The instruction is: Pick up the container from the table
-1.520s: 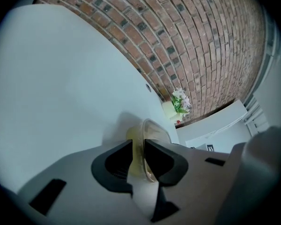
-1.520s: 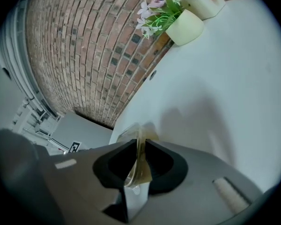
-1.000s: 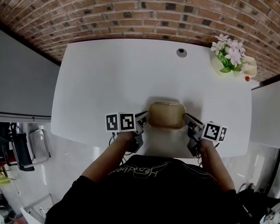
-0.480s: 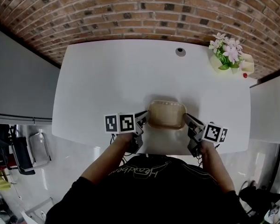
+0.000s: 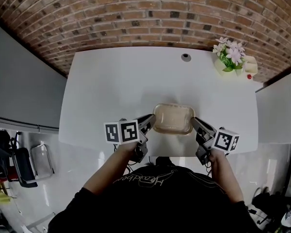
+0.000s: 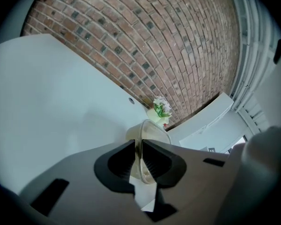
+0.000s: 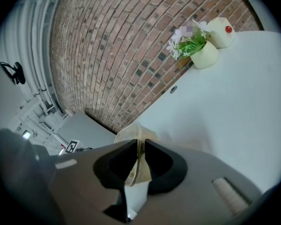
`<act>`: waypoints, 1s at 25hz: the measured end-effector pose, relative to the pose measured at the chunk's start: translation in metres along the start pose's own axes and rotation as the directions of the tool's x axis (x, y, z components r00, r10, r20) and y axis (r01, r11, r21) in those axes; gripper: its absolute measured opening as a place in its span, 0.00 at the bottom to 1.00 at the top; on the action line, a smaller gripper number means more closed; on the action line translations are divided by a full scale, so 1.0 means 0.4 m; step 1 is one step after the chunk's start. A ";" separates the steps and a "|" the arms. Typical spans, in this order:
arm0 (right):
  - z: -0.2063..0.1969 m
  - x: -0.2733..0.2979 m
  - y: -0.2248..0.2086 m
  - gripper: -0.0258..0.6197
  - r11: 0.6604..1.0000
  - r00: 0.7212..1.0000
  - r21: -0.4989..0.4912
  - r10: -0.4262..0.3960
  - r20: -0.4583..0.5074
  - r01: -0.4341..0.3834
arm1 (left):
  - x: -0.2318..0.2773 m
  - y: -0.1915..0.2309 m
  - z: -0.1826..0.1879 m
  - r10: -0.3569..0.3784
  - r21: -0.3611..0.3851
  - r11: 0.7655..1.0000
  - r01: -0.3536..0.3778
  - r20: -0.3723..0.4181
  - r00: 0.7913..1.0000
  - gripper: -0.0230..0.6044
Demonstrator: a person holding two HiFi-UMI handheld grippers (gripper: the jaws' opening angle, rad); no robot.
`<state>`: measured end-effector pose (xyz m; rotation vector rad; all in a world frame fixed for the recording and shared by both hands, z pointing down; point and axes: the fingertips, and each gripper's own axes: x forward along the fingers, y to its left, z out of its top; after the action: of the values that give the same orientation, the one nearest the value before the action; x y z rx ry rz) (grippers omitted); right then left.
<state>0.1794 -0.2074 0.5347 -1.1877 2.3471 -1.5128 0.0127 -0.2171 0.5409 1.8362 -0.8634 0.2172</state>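
Your left tool (image 5: 146,124) pinches the left rim of the clear container (image 5: 173,119), jaws nearly together w/ the thin wall btw them. Your right tool (image 5: 198,126) grips the right rim the same way. The container hangs roughly level btw both tools, over the tabletop (image 5: 121,81) by the middle of its near edge, and looks lifted just off the surface. A flower pot (image 5: 226,59) sits at the far right corner. A round hole (image 5: 185,57) is at the far edge, approx. centre.
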 end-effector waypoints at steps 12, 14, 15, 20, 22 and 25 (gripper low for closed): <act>-0.023 -0.077 0.207 0.13 0.993 0.990 -0.083 0.087 0.108 -0.078 | -0.196 -0.101 0.017 -0.067 0.104 0.993 0.060 0.070 0.995 0.12; -0.033 -0.089 0.245 0.13 0.991 0.989 -0.115 0.077 0.123 -0.062 | -0.237 -0.107 0.022 -0.056 0.136 0.990 0.043 0.092 0.994 0.12; -0.034 -0.095 0.271 0.13 0.989 0.987 -0.132 0.081 0.136 -0.063 | -0.257 -0.115 0.024 -0.060 0.147 0.988 0.045 0.102 0.993 0.12; -0.039 -0.119 0.377 0.13 0.979 0.968 -0.165 0.150 0.200 -0.117 | -0.342 -0.156 0.034 -0.102 0.201 0.977 0.071 0.145 0.984 0.12; -0.048 -0.132 0.397 0.13 0.979 0.962 -0.165 0.156 0.222 -0.120 | -0.371 -0.173 0.034 -0.115 0.221 0.972 0.079 0.156 0.981 0.12; -0.058 -0.144 0.437 0.13 0.977 0.952 -0.169 0.172 0.252 -0.132 | -0.408 -0.192 0.032 -0.141 0.242 0.965 0.099 0.166 0.976 0.12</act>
<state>0.1118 -0.1178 0.3868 -1.1283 2.3405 -1.0710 -0.0587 -0.1386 0.3946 2.1468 -0.8770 0.0752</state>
